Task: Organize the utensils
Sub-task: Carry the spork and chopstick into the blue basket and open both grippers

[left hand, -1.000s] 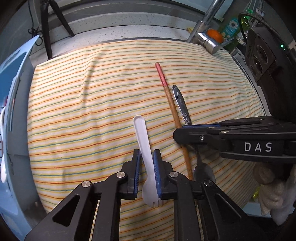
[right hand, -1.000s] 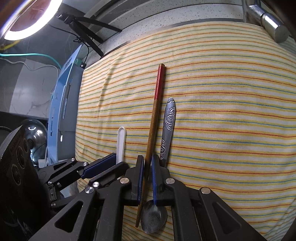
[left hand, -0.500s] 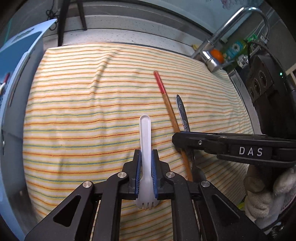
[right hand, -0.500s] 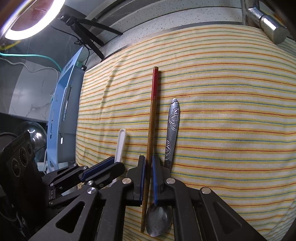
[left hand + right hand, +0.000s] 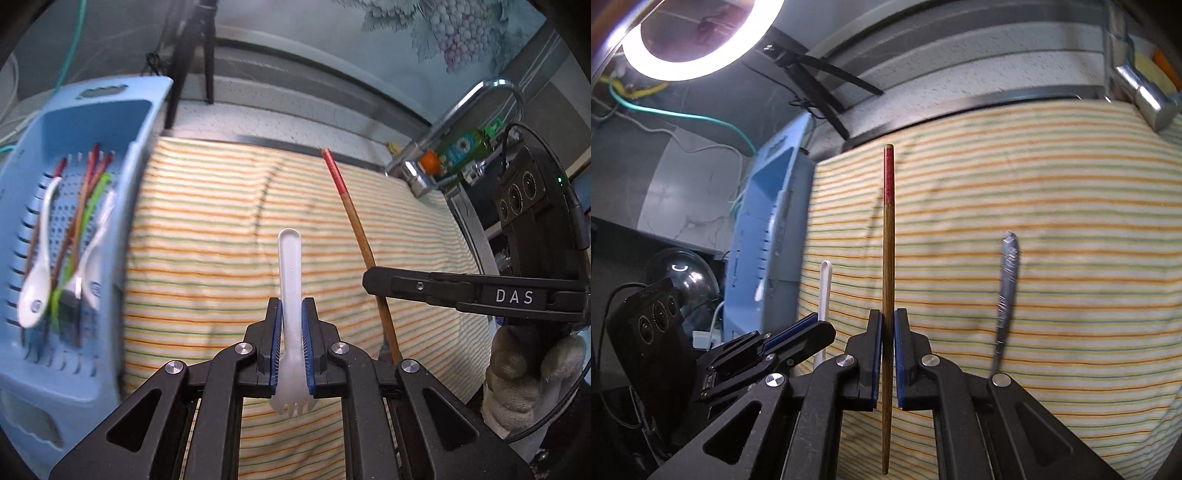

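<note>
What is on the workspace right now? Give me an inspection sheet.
Surface: striped cloth over the counter.
Job's things: white spork in the left gripper; red-tipped chopstick in the right gripper; metal spoon lying on the cloth; blue basket holding spoons and chopsticks.
Clutter: nothing seen on the cloth.
Grippers: both shut on their utensils, lifted off the cloth.
Cables: green cable at the left wall.
Surroundings: faucet, ring light, tripod legs.
</note>
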